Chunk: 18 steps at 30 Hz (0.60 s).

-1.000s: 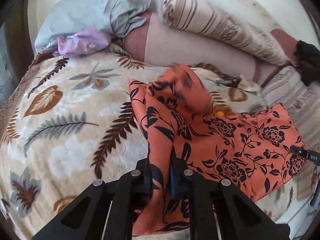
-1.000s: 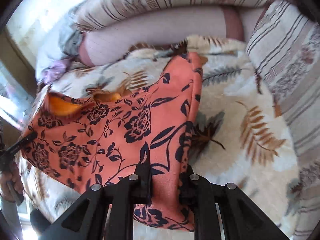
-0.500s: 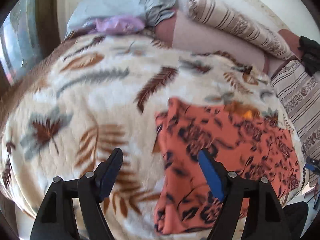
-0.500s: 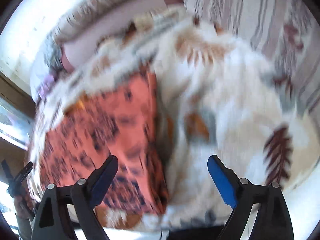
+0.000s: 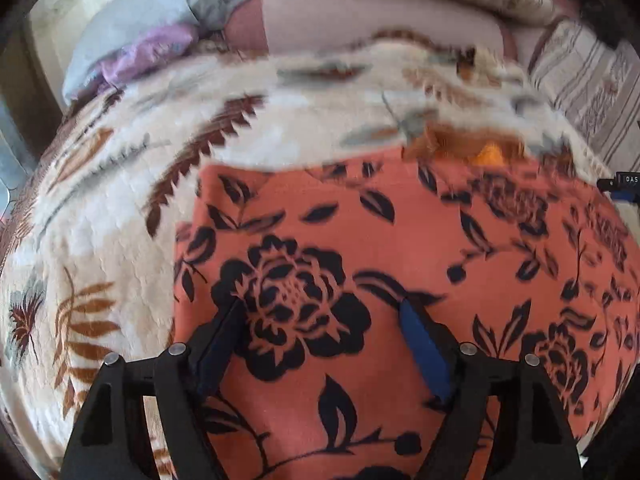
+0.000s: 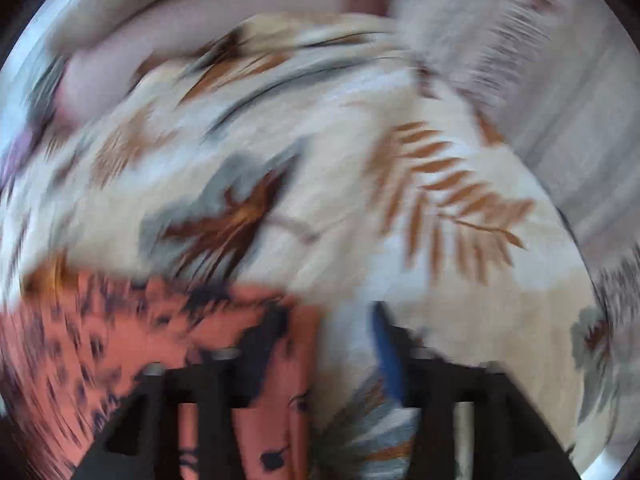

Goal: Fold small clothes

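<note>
Nearest, the left gripper (image 5: 324, 336) hangs wide open over the orange floral garment (image 5: 400, 248) spread on the leaf-print blanket (image 5: 112, 264), the right gripper (image 6: 332, 344), blurred, seemingly open at the garment's right edge, so a careless pinch may snag blanket pile beyond.

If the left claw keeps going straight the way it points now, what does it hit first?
Most likely the orange floral garment. The left claw is open with that cloth filling the space between and ahead of its fingers, spread on the leaf-print blanket. Depth is unclear, so contact may be near.
</note>
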Available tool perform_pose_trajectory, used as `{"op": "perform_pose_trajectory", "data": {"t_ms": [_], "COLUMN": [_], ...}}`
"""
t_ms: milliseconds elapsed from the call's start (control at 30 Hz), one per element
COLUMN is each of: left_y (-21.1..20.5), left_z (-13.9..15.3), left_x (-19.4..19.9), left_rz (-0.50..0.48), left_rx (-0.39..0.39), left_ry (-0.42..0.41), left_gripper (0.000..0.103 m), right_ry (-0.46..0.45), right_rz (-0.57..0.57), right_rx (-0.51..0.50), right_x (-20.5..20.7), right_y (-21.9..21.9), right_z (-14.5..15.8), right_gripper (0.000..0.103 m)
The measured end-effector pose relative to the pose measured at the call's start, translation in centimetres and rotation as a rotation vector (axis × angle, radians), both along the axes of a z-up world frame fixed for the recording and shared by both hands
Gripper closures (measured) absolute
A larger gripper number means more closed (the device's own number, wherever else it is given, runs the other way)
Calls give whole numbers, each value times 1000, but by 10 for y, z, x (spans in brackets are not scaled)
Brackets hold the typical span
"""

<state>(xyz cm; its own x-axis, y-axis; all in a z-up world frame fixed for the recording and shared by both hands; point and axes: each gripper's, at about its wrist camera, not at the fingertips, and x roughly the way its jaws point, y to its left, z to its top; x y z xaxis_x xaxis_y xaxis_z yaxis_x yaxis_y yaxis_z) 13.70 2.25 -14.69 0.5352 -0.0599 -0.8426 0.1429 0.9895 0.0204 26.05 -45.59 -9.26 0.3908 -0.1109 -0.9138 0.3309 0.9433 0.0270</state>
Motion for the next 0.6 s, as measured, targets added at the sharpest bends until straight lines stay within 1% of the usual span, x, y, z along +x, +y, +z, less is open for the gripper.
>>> {"op": "perform_pose_trajectory", "data": {"t_ms": [33, 67, 100, 133, 167, 200, 233, 300, 333, 367, 400, 433, 500, 533, 567, 600], "left_y": [1, 3, 7, 10, 12, 14, 16, 16, 16, 13, 11, 9, 7, 7, 6, 4], "left_z": [3, 9, 16, 24, 32, 40, 47, 58, 61, 61, 56, 49, 25, 9, -3, -1], "left_x": [0, -2, -7, -13, -21, -32, -42, -65, -73, -81, -86, -87, -83, -78, -74, -77], "left_rz": [2, 11, 23, 26, 24, 24, 22, 5, -1, -7, -12, -11, -6, 0, -1, -9], "left_rx": [5, 3, -3, -11, -25, -40, -55, -84, -89, -96, -103, -102, -102, -85, -68, -53], "left_ry": [15, 15, -1, -19, -39, -64, -89, -133, -143, -150, -144, -123, -39, 17, 47, 3], "left_gripper": [22, 22, 22, 22, 22, 22, 22, 22, 22, 21, 19, 18, 18, 18, 17, 16], "right_ry": [-46, -85, -97, -101, -108, -116, -119, -145, -156, -155, -149, -145, -126, -124, -135, -181], "right_rz": [-79, -111, -109, -90, -65, -40, -27, 11, 13, 13, 2, -21, -117, -178, -231, -278], "right_rx": [23, 47, 70, 113, 176, 258, 318, 506, 595, 654, 721, 767, 824, 836, 850, 886], "right_x": [-9, -21, -31, -43, -58, -81, -102, -155, -181, -200, -224, -239, -255, -259, -255, -258], "right_y": [-11, -17, -19, -19, -18, -12, -5, 18, 29, 39, 52, 59, 62, 60, 54, 50], "right_z": [12, 23, 31, 37, 44, 53, 57, 63, 60, 54, 42, 29, -8, -24, -39, -44], "right_gripper": [41, 30, 28, 28, 28, 28, 28, 27, 23, 19, 19, 19, 19, 19, 20, 20]}}
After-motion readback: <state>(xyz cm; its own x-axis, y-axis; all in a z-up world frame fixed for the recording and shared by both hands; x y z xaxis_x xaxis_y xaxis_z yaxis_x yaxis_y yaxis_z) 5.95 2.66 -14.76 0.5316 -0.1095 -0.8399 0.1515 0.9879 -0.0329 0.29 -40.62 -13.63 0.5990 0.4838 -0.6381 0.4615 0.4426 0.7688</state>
